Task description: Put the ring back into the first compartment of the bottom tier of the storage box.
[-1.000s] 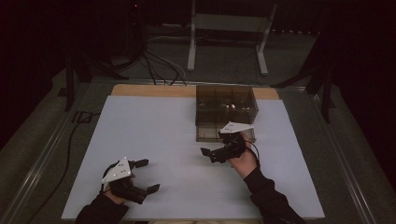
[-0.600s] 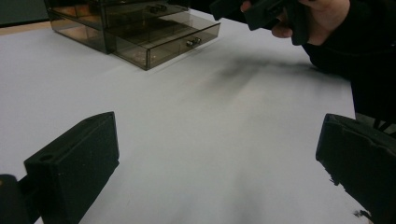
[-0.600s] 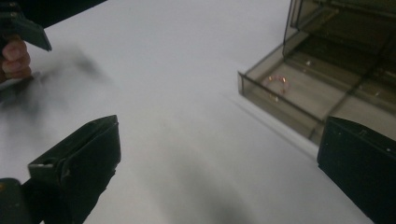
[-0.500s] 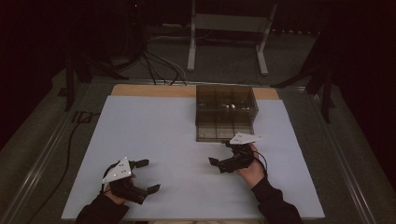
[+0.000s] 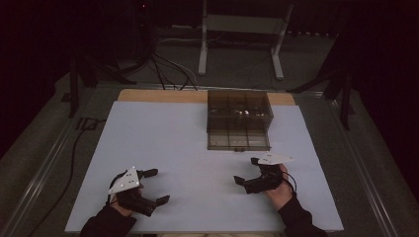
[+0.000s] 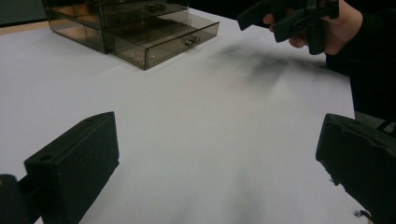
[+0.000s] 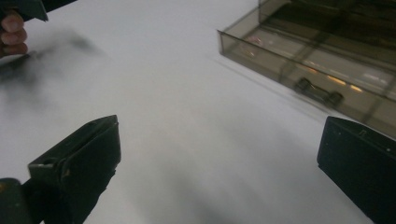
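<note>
Grippers sit low in the high view, one at each side of the white table cover [image 5: 163, 133]. At lower left of that frame the left gripper [image 5: 156, 186] lies just above the cover near its front edge, jaws spread wide and holding nothing, a grey three-cornered plate on top and a dark sleeve behind it. Its own view shows the two black jaws at the lower corners of the frame with bare white surface between them.

Further right, past a stretch of bare cover, the right gripper [image 5: 246, 171] hangs at lower centre-right of the high view, jaws likewise parted and empty, tips aimed toward the left of the frame. In the left gripper view it appears at upper right [image 6: 268, 16], held in a hand [image 6: 338, 25].

Directly above it in the high view, at centre-right of the frame, stands the smoky clear drawer box [image 5: 239, 118], its lowest drawer [image 5: 238, 141] pulled out toward the person. The right gripper is near that drawer's front but apart from it. In the right gripper view the drawer [image 7: 308, 70] fills the upper right, its small dark handle [image 7: 319, 92] facing the camera, above and left of the right-hand jaw.
</note>
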`<state>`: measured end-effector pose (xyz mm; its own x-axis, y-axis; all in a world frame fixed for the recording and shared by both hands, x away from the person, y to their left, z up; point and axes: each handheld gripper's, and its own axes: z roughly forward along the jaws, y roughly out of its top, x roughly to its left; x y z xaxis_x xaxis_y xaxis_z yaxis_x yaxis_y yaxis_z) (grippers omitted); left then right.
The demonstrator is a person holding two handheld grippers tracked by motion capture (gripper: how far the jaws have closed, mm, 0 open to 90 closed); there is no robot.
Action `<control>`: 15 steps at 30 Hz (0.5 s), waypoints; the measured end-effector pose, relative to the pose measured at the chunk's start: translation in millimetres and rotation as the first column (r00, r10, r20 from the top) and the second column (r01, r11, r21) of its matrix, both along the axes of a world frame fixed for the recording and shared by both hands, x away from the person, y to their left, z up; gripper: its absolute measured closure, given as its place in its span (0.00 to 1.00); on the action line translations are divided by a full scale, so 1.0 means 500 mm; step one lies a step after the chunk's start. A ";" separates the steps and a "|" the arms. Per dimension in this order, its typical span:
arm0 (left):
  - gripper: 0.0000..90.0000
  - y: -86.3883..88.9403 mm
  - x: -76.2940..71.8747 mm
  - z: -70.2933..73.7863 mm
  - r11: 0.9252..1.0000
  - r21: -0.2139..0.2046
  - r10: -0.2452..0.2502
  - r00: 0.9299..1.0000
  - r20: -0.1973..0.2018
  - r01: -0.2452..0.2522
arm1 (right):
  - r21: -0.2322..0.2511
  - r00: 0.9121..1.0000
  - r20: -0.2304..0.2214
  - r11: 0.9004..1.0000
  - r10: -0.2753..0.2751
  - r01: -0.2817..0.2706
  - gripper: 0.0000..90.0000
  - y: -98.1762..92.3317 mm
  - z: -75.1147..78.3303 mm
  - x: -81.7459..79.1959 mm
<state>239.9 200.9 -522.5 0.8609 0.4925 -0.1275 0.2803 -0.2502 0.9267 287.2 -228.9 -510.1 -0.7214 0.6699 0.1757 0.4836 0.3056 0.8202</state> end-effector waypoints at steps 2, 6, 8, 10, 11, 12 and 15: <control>0.01 0.000 0.000 0.000 1.000 0.000 0.000 1.000 0.000 0.000 | -0.002 1.000 0.002 1.000 -0.014 0.014 0.00 -0.012 -0.002 -0.007; 0.01 0.000 0.000 0.000 1.000 0.000 -0.001 1.000 0.001 0.001 | 0.002 0.999 -0.009 1.000 -0.031 0.031 0.00 -0.039 -0.008 -0.018; 0.01 0.000 0.000 0.000 1.000 0.000 0.000 1.000 0.001 0.000 | 0.003 0.999 -0.024 0.999 -0.040 0.040 0.00 -0.053 -0.012 -0.022; 0.01 0.001 0.000 0.000 1.000 -0.001 0.000 1.000 0.001 0.000 | 0.009 0.998 -0.036 0.998 -0.058 0.058 0.00 -0.067 -0.015 -0.027; 0.01 0.001 0.000 0.000 1.000 -0.001 0.001 1.000 0.002 -0.001 | 0.012 0.997 -0.040 0.998 -0.066 0.067 0.00 -0.076 -0.016 -0.031; 0.01 0.001 0.000 0.000 1.000 -0.002 0.000 1.000 0.001 0.000 | 0.013 0.997 -0.042 0.997 -0.072 0.072 0.00 -0.081 -0.016 -0.033; 0.01 0.000 0.000 0.000 1.000 0.000 0.000 1.000 0.001 0.000 | 0.012 0.995 -0.036 0.995 -0.094 0.095 0.00 -0.100 -0.017 -0.043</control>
<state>239.7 200.9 -522.4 0.8611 0.4925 -0.1265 0.2791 -0.2498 0.9272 265.9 -278.7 -518.6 -0.6482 0.7321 0.2094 0.5384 0.2462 0.8059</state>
